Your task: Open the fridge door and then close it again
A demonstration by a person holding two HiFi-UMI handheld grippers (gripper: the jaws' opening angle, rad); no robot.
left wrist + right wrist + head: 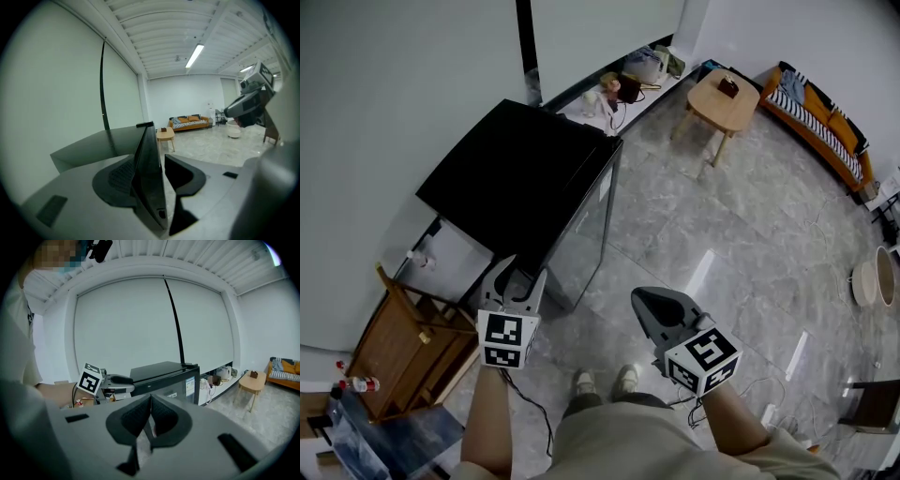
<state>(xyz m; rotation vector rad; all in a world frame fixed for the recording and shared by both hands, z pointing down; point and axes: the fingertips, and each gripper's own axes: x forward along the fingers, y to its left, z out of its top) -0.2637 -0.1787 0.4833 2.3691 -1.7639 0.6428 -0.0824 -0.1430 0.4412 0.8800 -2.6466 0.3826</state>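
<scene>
The fridge, black-topped, stands at 10 o'clock in the head view. A sticker on its door is too small to read. Each gripper's cube carries black-and-white square markers and no words.

The left gripper, at 7 o'clock, has its jaws spread astride the door's edge. The right-hand jaw stands clear of that edge, and contact on the other side cannot be told.

The right gripper, at 5 o'clock, has its jaws pressed together on nothing.

A pale basket sits at 3 o'clock, contents unclear. A dark box rests on the table at 1 o'clock.
</scene>
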